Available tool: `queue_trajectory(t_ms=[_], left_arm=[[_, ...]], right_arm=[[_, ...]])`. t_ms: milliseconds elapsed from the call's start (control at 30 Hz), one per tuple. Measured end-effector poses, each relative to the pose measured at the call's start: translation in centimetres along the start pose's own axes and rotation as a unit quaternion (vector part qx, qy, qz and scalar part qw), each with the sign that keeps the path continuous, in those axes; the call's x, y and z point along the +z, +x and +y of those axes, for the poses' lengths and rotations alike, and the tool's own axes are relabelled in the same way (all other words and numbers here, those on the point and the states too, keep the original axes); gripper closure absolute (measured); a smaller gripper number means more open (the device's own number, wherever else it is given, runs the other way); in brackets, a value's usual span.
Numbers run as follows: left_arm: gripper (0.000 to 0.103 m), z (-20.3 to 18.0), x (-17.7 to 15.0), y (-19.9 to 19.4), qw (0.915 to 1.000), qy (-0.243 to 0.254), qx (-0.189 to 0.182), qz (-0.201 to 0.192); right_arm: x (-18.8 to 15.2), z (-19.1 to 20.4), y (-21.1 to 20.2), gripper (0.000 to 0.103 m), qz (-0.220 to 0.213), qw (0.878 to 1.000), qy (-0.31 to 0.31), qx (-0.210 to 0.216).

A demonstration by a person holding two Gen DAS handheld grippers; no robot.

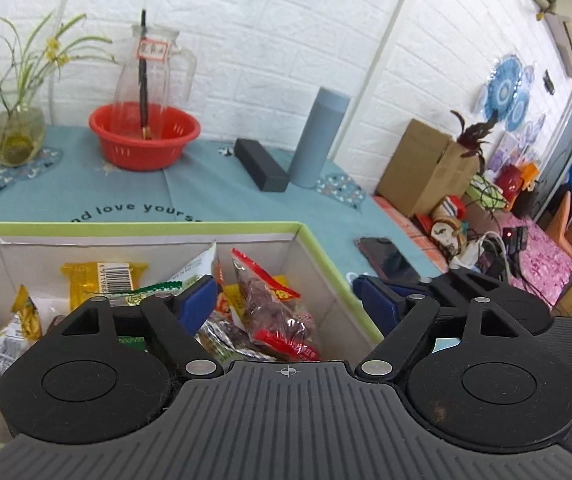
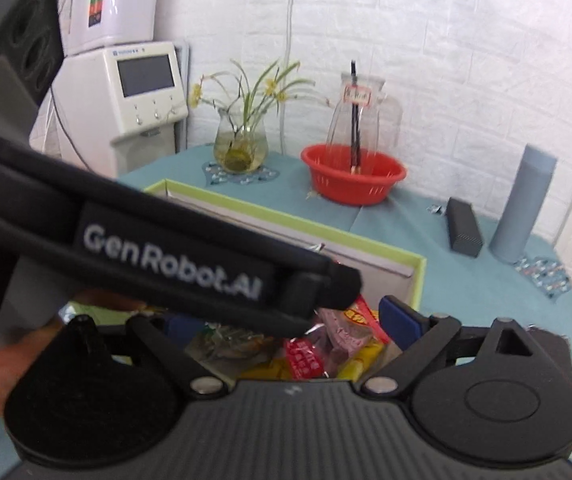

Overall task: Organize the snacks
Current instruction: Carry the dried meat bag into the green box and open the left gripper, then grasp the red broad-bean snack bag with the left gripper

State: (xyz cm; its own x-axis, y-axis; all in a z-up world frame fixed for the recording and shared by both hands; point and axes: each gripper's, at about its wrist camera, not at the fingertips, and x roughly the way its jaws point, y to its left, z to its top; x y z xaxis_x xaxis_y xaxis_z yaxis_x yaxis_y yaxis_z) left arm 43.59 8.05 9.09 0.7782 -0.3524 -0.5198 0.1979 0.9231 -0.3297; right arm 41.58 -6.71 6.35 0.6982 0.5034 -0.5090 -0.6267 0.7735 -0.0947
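A white box with a green rim sits on the teal tablecloth and holds several snack packets. Among them are a red-and-clear bag of dark snacks and a yellow packet with a barcode. My left gripper is open and empty, over the box's right side; its right finger is outside the rim. In the right wrist view my right gripper is open over the same box and its red packets. The left gripper's body crosses in front and hides the right gripper's left finger.
At the back of the table stand a red basin with a glass jug, a vase of plants, a black case and a grey-blue bottle. A phone lies right of the box. A dispenser stands off the table.
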Motion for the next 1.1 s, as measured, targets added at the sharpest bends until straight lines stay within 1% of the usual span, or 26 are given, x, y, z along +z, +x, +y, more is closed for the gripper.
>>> queue_trajectory(t_ms=[100, 167, 300, 400, 467, 600, 633, 700, 767, 867, 900, 967, 1033, 1067, 1100], left_arm=[[0.034, -1.2, -0.6, -1.9, 0.9999, 0.004, -0.012, -0.007], [0.033, -2.1, -1.2, -2.9, 0.9999, 0.011, -0.01, -0.008], [0.031, -3.9, -2.7, -4.8, 0.9996, 0.023, -0.013, -0.005], [0.03, -4.6, -4.6, -6.1, 0.9995, 0.032, -0.009, 0.0], [0.028, -4.5, -6.9, -7.3, 0.9996, 0.028, -0.007, 0.002], [0.028, -4.3, -11.9, -8.2, 0.9991, 0.002, -0.031, 0.031], [0.028, -4.4, -12.9, -8.1, 0.9985, -0.005, -0.038, 0.04], [0.028, -5.0, -14.1, -7.6, 0.997, -0.014, -0.051, 0.057], [0.03, -6.0, -14.0, -6.6, 0.9958, -0.004, -0.06, 0.069], [0.029, -7.0, -12.4, -5.4, 0.9963, 0.014, -0.057, 0.063], [0.029, -7.1, -11.9, -5.0, 0.9964, 0.011, -0.058, 0.061], [0.029, -7.0, -11.2, -3.8, 0.9952, -0.01, -0.074, 0.063], [0.029, -7.1, -10.4, -1.6, 0.9924, -0.023, -0.091, 0.08], [0.034, -7.3, -10.0, -0.2, 0.9914, -0.023, -0.088, 0.094], [0.036, -7.5, -9.6, 1.3, 0.9903, -0.02, -0.081, 0.111]], right_arm=[[-0.7, 0.2, -3.4, 0.009, -0.019, 1.0, 0.016, -0.007], [-1.3, 0.6, -5.3, 0.009, -0.027, 0.999, 0.018, -0.015], [-2.9, 1.6, -8.2, 0.009, -0.03, 0.999, 0.01, -0.035], [-5.1, 2.3, -10.0, 0.009, -0.021, 0.999, 0.007, -0.044], [-7.4, 2.9, -11.1, 0.009, -0.005, 0.999, 0.006, -0.05], [-11.9, 3.7, -12.0, 0.009, 0.039, 0.998, 0.013, -0.051], [-12.7, 3.6, -12.0, 0.009, 0.048, 0.997, 0.017, -0.05], [-13.4, 3.4, -11.8, 0.009, 0.053, 0.997, 0.02, -0.053], [-13.5, 2.8, -11.4, 0.009, 0.055, 0.997, 0.016, -0.054], [-12.7, 1.7, -10.5, 0.009, 0.049, 0.997, -0.005, -0.061], [-12.4, 1.3, -9.9, 0.009, 0.051, 0.997, -0.011, -0.059], [-11.9, 0.3, -8.4, 0.009, 0.058, 0.997, -0.017, -0.052], [-11.6, -0.2, -6.4, 0.009, 0.067, 0.996, -0.03, -0.04], [-11.6, -0.4, -5.4, 0.009, 0.078, 0.996, -0.034, -0.028], [-11.7, -0.7, -4.2, 0.009, 0.09, 0.995, -0.033, -0.019]])
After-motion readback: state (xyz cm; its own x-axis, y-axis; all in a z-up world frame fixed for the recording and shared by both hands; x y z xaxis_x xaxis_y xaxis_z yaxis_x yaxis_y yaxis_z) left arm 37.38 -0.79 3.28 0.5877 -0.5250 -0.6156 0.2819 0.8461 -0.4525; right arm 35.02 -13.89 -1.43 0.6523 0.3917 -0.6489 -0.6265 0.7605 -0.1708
